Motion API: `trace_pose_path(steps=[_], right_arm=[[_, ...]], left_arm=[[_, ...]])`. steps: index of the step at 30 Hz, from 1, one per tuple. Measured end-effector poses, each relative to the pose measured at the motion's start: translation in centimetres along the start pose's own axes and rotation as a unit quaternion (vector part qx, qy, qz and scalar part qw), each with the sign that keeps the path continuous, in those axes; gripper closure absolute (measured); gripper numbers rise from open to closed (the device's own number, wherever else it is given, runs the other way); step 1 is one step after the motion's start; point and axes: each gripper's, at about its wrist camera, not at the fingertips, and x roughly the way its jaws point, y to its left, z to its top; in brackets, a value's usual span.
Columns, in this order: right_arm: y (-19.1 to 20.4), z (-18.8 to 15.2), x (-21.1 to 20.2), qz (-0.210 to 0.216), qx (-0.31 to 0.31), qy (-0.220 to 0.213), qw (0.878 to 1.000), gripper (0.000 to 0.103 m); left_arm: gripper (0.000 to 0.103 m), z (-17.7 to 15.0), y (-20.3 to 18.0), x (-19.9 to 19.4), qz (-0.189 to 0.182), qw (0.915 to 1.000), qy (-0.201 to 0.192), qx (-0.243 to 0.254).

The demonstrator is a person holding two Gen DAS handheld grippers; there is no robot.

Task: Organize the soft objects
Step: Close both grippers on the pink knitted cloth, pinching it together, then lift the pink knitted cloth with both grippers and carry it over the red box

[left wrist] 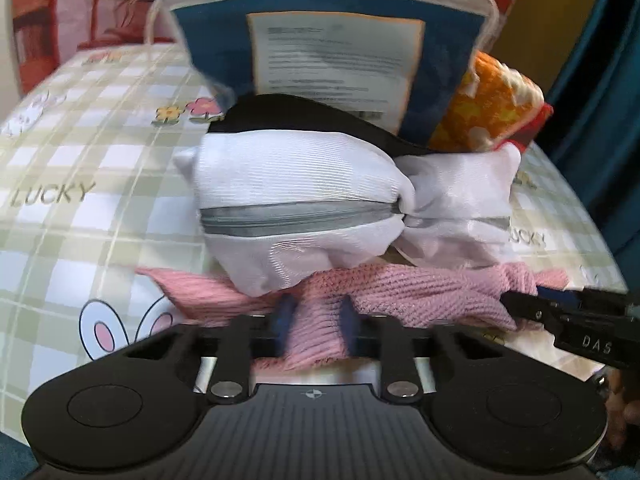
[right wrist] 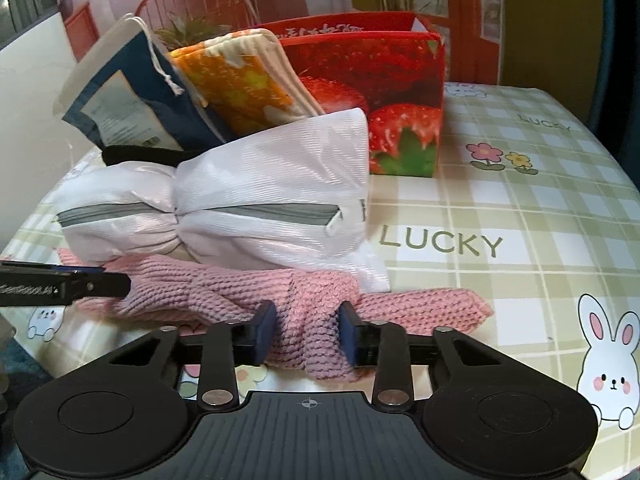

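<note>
Both grippers pinch one pink ribbed knit cloth point(right wrist: 224, 296) at lower centre.
Left gripper point(left wrist: 316, 324) clamps a fold; right gripper point(right wrist: 308, 330) clamps another; the white mesh zip pouch point(right wrist: 240, 208) lies on the cloth, on the checked tablecloth point(right wrist: 520, 216).

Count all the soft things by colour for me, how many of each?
Pink: 1, the knitted cloth that both the left gripper and the right gripper pinch.
White: 1, the mesh bag.
Orange: 1, the flowered towel.
Black: 1, the cloth behind the mesh bag.
Blue: 1, the drawstring bag.
Total: 5
</note>
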Motion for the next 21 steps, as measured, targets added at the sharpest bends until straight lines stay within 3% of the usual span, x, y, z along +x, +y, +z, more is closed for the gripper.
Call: trace_pose_path(steps=[6, 21], right_arm=[[-0.1, 0.2, -1.1, 0.007, 0.007, -0.017, 1.000, 0.084], [0.7, 1.4, -4.2, 0.013, -0.013, -0.068, 0.998, 0.085]], left_arm=[[0.092, 0.0, 0.3, -1.1, -0.017, 0.9996, -0.021, -0.006], [0.092, 0.1, -0.4, -5.6, -0.032, 0.9942, -0.101, 0.020]])
